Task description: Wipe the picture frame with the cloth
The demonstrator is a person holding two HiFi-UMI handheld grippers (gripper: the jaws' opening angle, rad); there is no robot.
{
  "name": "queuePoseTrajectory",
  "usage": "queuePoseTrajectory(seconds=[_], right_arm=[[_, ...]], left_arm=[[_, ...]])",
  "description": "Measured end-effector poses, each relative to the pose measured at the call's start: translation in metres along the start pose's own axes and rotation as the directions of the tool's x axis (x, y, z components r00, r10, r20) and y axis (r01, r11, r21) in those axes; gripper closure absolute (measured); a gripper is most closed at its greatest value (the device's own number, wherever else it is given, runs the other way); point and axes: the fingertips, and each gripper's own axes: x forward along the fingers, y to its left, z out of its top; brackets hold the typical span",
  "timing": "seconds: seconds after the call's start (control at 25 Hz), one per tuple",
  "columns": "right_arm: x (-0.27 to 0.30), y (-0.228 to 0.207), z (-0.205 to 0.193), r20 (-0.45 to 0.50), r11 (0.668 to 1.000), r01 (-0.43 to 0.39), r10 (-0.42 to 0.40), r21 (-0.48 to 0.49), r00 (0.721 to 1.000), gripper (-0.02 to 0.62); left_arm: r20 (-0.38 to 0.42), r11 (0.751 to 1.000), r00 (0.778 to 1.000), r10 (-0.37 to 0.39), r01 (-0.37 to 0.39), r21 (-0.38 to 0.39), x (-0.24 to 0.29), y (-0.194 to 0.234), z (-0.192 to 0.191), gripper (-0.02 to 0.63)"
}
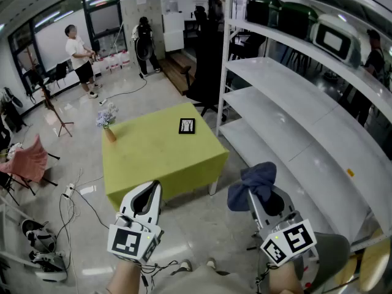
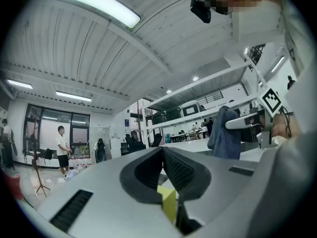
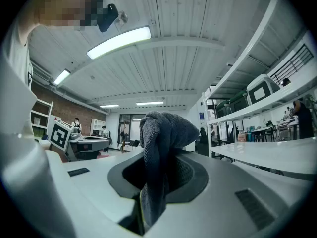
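Furthest left, a vase of flowers stands at the far left edge of the yellow-green table; it is well apart from the frame and out of your way.

Your left gripper hangs short of the table's near edge. In the left gripper view its jaws are pressed together with nothing between them, and they tilt up towards the ceiling rather than at the table.

Going right, the picture frame lies flat on the far right part of the table, close to the far right corner. It is too small here to tell its long axis, but its sides look roughly square to the table's edges. From your left gripper it lies far ahead and a little right; from your right gripper, far ahead and clearly left. Both are well apart from it, and the left one looks nearer.

Your right gripper is clamped on the dark blue cloth, which bunches up above the jaws and hangs down through them in the right gripper view. This gripper also tilts upward, so the wipe likely calls for a step in, then a reach forward and left with the cloth tipped down onto the frame.

At the far right, the white shelving runs close beside the table's right edge.
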Motion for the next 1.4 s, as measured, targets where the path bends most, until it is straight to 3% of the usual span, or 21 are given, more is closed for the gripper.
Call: queuePoseTrajectory(seconds=[0.4, 0.76, 1.4], right_arm=[[0.001, -0.002, -0.003, -0.010, 1.000, -0.013, 0.013, -0.019, 1.000, 0.523], [-0.008, -0.032, -0.014, -0.031, 1.000, -0.005, 0.005, 0.003, 1.000, 0.523], [0.004, -0.072, -0.063, -0.065, 0.999, -0.049, 0.050, 0.015, 0.997, 0.523]], left_arm=[[-0.017, 1.000, 1.000, -0.002, 0.002, -0.012, 0.005, -0.004, -0.008, 0.598], [-0.039, 1.000, 0.999, -0.012, 0.012, 0.003, 0.021, -0.025, -0.011, 0.598], [-0.021, 1.000, 0.999, 0.024, -0.024, -0.001, 0.049, -0.044, -0.036, 0.598]])
